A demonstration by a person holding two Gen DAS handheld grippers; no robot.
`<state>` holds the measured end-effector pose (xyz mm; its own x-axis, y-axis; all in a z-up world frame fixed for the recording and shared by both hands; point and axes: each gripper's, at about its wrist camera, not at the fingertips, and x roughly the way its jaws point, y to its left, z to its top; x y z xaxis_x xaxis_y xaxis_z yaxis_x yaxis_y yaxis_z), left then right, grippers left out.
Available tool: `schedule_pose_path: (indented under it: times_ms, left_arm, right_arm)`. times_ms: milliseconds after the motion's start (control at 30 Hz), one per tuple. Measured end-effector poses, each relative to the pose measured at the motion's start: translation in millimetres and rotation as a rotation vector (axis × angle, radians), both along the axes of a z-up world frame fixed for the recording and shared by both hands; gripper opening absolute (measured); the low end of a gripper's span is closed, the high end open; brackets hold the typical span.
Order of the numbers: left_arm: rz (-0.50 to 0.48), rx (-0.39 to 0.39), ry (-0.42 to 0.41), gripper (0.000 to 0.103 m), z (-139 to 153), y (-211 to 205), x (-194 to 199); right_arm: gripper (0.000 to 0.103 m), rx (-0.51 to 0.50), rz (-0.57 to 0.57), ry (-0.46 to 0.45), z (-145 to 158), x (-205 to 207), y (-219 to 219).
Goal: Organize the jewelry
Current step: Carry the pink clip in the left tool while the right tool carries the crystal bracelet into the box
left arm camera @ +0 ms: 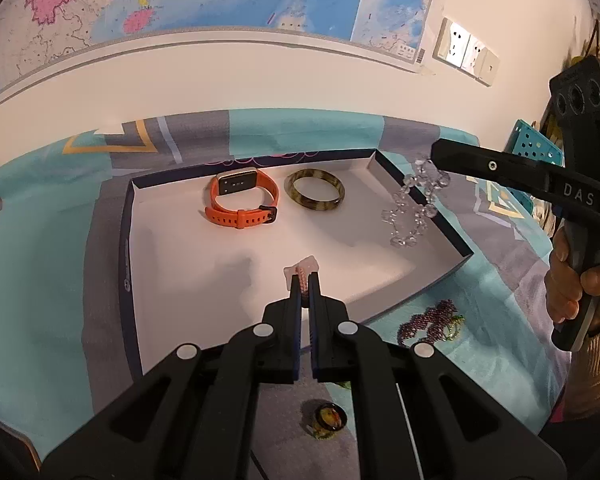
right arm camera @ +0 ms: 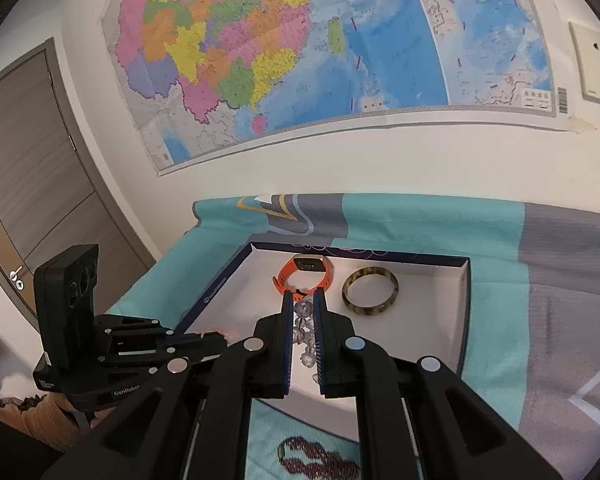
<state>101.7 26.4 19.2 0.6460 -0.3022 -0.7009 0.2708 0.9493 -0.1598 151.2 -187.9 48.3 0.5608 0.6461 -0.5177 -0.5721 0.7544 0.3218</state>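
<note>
Both grippers were clamped on jewelry and carried over the tray. Largest in the scene was the bedspread (left arm camera: 52, 264), teal and grey, on which the shallow white-lined tray (left arm camera: 132, 264) sat with its dark rim toward the wall map (right arm camera: 284, 52).

Inside the tray, at its far end, an orange watch (left arm camera: 242, 200) lay beside a mottled brown bangle (left arm camera: 315, 195), the two close but apart.

The right gripper (left arm camera: 434, 160), held in a hand (left arm camera: 572, 284) with a ribbed sleeve, was pinched narrow on a clear crystal bracelet (left arm camera: 414, 208), which hung from its tips in a loose string over the tray's right side; whether the lowest beads touched the floor of the tray could not be told.

The left gripper (left arm camera: 305, 280) was closed tight on a small pink beaded piece (left arm camera: 302, 270), held over the bare near part of the tray.

Outside the tray, on the cloth, a purple beaded piece (left arm camera: 430, 322) lay near the tray's near right corner, and a small amber ring (left arm camera: 329, 420) lay under the left gripper.

By judgement, the step in hand was placing: two pieces were in, two were being brought in, two waited. The next move would call for lowering each piece onto bare lining well apart from the watch and bangle, then opening the jaws. The crystal string looked likely to swing and bunch, so a slow descent would suit it.
</note>
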Motion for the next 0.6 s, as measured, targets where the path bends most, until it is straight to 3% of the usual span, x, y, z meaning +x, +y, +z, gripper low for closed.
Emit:
schedule_pose_path:
  times_ms: [600]
  left_arm:
    - [0.018,0.026,0.028,0.004,-7,4,28]
  right_arm:
    - [0.008,-0.003,0.006,0.053,-15,38,26]
